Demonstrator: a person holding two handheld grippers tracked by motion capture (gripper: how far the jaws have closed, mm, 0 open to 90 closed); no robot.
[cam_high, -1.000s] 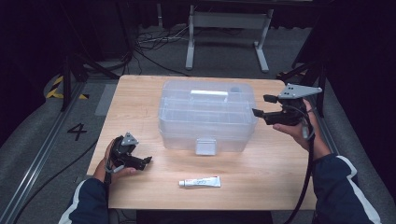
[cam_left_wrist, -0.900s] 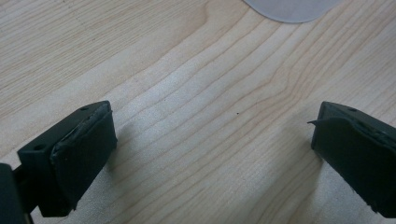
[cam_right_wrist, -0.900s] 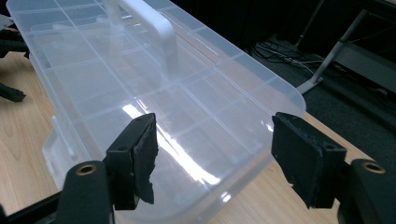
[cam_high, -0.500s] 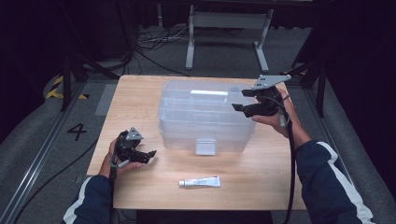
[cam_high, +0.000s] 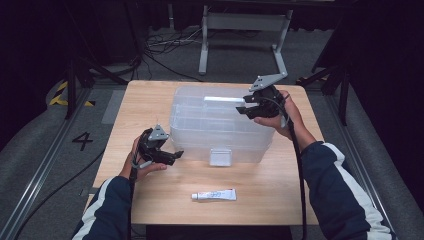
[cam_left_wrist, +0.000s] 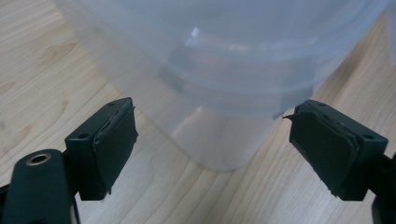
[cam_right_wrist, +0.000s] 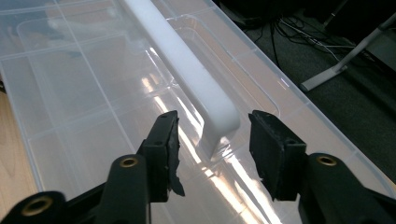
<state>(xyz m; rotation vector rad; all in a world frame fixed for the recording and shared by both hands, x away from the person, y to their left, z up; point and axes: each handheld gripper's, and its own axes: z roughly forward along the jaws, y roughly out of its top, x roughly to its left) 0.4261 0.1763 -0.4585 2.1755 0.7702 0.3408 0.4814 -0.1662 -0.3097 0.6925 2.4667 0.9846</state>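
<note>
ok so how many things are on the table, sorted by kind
clear plastic box: 1
white tube: 1
total: 2

Glossy clear plastic box (cam_high: 220, 125), wood table (cam_high: 150, 100)

A small white tube (cam_high: 214, 195) lies flat near the front edge of the wooden table (cam_high: 150, 95), about the middle. Behind the far edge, grey metal stand legs (cam_high: 240, 30) and black cables (cam_high: 160, 47) are on the floor.
</note>
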